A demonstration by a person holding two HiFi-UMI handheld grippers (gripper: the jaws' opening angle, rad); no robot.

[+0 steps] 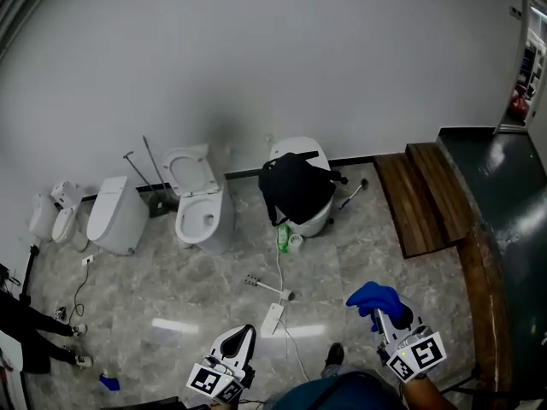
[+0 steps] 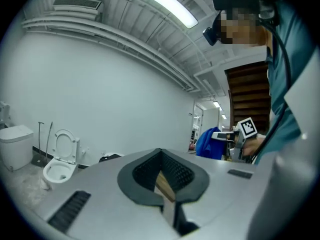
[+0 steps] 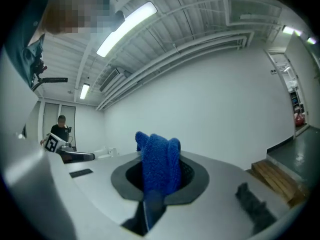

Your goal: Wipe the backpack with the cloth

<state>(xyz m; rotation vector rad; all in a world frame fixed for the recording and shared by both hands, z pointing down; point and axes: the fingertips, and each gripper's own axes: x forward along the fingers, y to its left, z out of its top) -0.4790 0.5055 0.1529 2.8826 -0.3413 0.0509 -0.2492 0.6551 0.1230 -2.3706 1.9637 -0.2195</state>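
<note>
A black backpack (image 1: 295, 186) lies draped over a white toilet (image 1: 318, 218) against the far wall, well away from both grippers. My right gripper (image 1: 382, 316) is shut on a blue cloth (image 1: 376, 299), held low at the right. In the right gripper view the blue cloth (image 3: 159, 159) bunches up out of the right gripper (image 3: 156, 180). My left gripper (image 1: 242, 338) hangs low at the left, its jaws together with nothing between them. The left gripper view shows the left gripper (image 2: 161, 176), the backpack (image 2: 111, 157) as a small dark shape, and the cloth (image 2: 207, 143).
An open-lidded toilet (image 1: 202, 212) and more white fixtures (image 1: 115, 216) line the wall to the left. Wooden steps (image 1: 427, 196) rise at the right. A green bottle (image 1: 283, 237), a white cable (image 1: 280, 280) and a brush (image 1: 261, 284) lie on the marble floor. A person's legs (image 1: 34, 331) stand far left.
</note>
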